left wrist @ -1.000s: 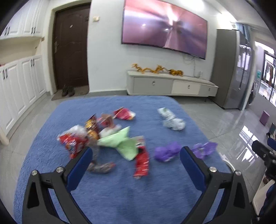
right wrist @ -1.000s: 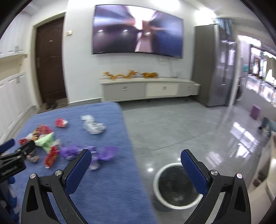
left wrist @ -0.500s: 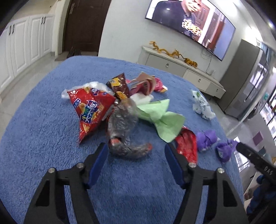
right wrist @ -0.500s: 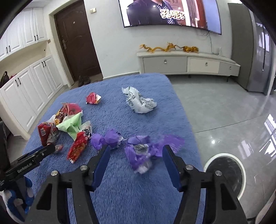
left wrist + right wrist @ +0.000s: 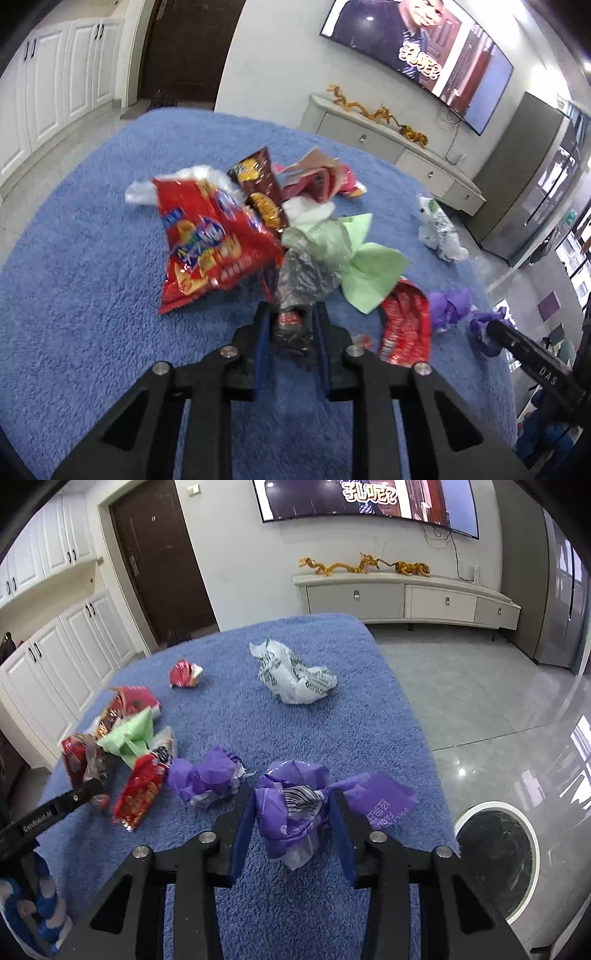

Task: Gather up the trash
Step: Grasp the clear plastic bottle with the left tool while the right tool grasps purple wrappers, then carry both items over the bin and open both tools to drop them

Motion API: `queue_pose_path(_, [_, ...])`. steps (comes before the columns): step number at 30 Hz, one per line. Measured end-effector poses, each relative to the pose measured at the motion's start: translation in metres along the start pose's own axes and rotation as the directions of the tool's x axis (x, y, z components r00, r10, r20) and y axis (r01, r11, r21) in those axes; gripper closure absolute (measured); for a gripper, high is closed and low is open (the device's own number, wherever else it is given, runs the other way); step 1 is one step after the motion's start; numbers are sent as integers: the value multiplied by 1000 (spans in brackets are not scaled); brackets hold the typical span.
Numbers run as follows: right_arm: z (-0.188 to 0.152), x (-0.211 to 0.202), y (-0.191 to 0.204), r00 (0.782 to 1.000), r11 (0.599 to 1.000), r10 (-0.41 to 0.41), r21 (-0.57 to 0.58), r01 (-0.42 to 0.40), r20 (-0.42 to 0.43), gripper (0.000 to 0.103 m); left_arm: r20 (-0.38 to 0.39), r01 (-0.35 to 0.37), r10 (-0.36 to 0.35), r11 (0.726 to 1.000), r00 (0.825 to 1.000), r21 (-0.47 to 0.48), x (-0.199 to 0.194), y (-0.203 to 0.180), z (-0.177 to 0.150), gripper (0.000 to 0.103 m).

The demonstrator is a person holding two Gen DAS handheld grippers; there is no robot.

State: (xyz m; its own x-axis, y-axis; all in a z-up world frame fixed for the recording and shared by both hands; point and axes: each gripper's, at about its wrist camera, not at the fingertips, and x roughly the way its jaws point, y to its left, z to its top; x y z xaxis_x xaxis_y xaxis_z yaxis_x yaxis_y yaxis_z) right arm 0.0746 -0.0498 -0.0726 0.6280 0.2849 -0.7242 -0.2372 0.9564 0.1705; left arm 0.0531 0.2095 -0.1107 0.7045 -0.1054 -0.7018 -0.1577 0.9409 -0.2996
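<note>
Trash lies on a blue rug (image 5: pixel 92 314). My left gripper (image 5: pixel 290 321) is shut on a crumpled dark clear wrapper (image 5: pixel 299 280) at the near edge of a pile with a red snack bag (image 5: pixel 207 243) and green paper (image 5: pixel 365 269). My right gripper (image 5: pixel 293 808) is shut on a crumpled purple bag (image 5: pixel 295 805) near the rug's right edge. A second purple wad (image 5: pixel 210 775) lies just left of it. A white printed bag (image 5: pixel 295 675) and a small red wrapper (image 5: pixel 184 674) lie farther back.
A round white bin with a black liner (image 5: pixel 495 853) stands on the grey tile floor right of the rug. A TV cabinet (image 5: pixel 406 598) lines the far wall. White cupboards (image 5: pixel 55 657) run along the left. The left gripper (image 5: pixel 88 794) shows in the right wrist view.
Both grippers moved forward and down and closed: the left onto the dark clear wrapper, the right onto the purple bag. Half a second ago both stood open around them.
</note>
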Motion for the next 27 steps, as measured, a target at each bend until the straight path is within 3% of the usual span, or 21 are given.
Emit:
queue_pose_path(8, [-15,-64,6,993,999,52,-5,-52,106,70,96,-19,14,998,995,61,-52,-16,-7,86])
queue_pose_path(13, [-21,-103,-1,983,999,41,15,-45,177,70,156,13,-28,995,987,98,-84,-37,-9,86])
queue_pose_path(17, [-27,-134,-24,972,998,-1,60,-14,236,70,171,76,-103,985,980,154,-97,-68,-7,86])
queue_pose_path(23, [-39,-163,-80,955,983,-104,172,57,277,70,133,177,-224,939,965,295,-93,-145,-4,86])
queue_pose_path(27, [-51,-173,-132,947,956,-178,277,101,267,70,37,265,-303,882,952,388,-73,-212,-10,86])
